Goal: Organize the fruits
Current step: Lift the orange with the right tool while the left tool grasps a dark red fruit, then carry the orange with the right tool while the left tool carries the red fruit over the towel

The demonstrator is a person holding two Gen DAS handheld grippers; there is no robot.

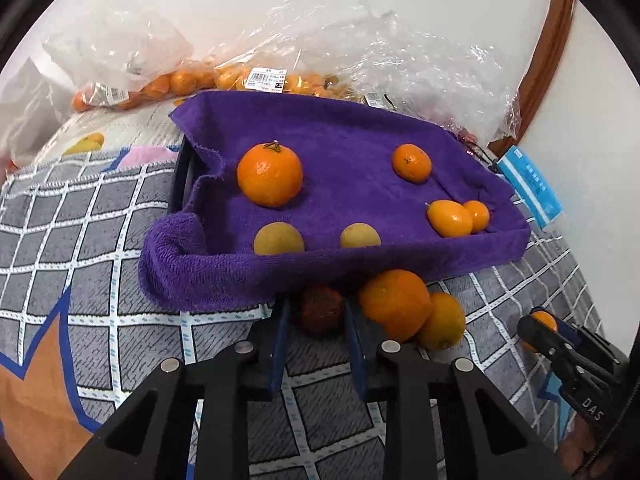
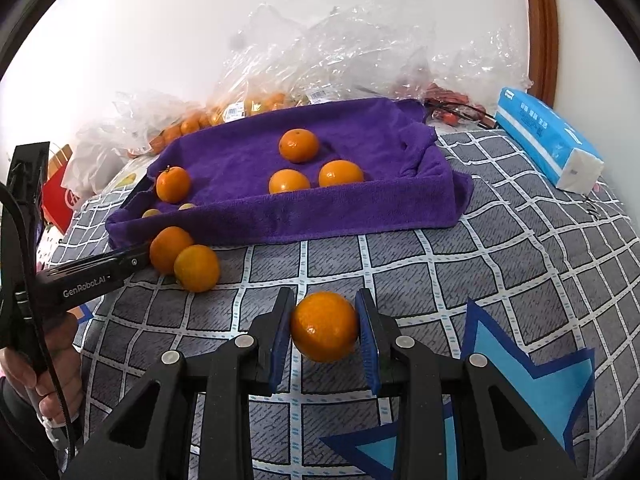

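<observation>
A: What was noted for the left gripper (image 1: 316, 312)?

B: Its jaws were seen pressed against a dark reddish, rough-skinned fruit (image 1: 321, 311), pinched between the blue pads (image 1: 280, 344). The fruit was recorded just below the near edge of the purple towel (image 1: 340, 148), touching or nearly touching its drooping hem.

A: And the right gripper (image 2: 325, 326)?

B: An orange (image 2: 324, 326) was found clamped between its pads, held above the grey checked bedcover (image 2: 500, 248).

A: Where were the other fruits logged?

B: In the left wrist view, a large orange with stem (image 1: 270, 174) was set at 10 o'clock on the towel-lined tray, a smaller one (image 1: 412, 162) at 2 o'clock, two small elongated orange fruits (image 1: 450, 218) touching each other at 3 o'clock, and two yellowish round fruits (image 1: 279, 239) along the near edge at 6 to 7 o'clock. Two oranges (image 1: 394, 304) were noted off the tray, touching one another, just right of the left gripper.

A: Background?

B: Clear plastic bags of small oranges (image 1: 180, 80) were observed beyond the tray at 12 o'clock; a blue tissue pack (image 2: 548, 144) lay at 2 o'clock in the right wrist view.
</observation>
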